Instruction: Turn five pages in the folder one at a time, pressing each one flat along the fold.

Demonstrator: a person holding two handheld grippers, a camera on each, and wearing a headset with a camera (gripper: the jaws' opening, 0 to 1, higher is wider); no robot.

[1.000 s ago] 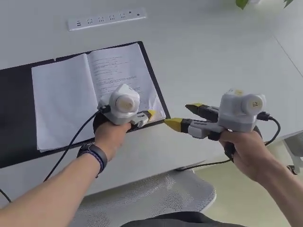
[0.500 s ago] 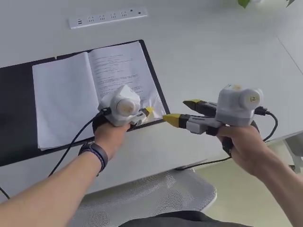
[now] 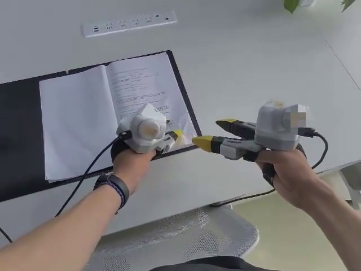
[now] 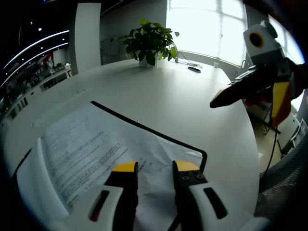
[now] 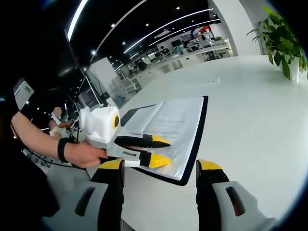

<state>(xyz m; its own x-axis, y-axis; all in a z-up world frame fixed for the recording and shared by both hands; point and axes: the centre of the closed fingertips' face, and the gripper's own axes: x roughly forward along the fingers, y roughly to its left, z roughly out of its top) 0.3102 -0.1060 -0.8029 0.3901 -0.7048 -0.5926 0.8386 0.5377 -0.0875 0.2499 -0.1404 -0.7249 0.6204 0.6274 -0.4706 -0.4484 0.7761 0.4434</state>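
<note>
folder (image 3: 20, 169) corner hidden under left gripper (image 4: 156, 166), fingers slightly apart; right gripper (image 3: 213, 132) fingers wide apart.

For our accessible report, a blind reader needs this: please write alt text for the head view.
An open black folder lies on a white table. The left tongs, slightly open, sit at the lower right corner of the printed right page. The right tongs, open, hang just beside the folder.

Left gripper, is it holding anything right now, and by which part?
Nothing is gripped: the left gripper has its jaws apart over the page, near its lower outer corner.
</note>
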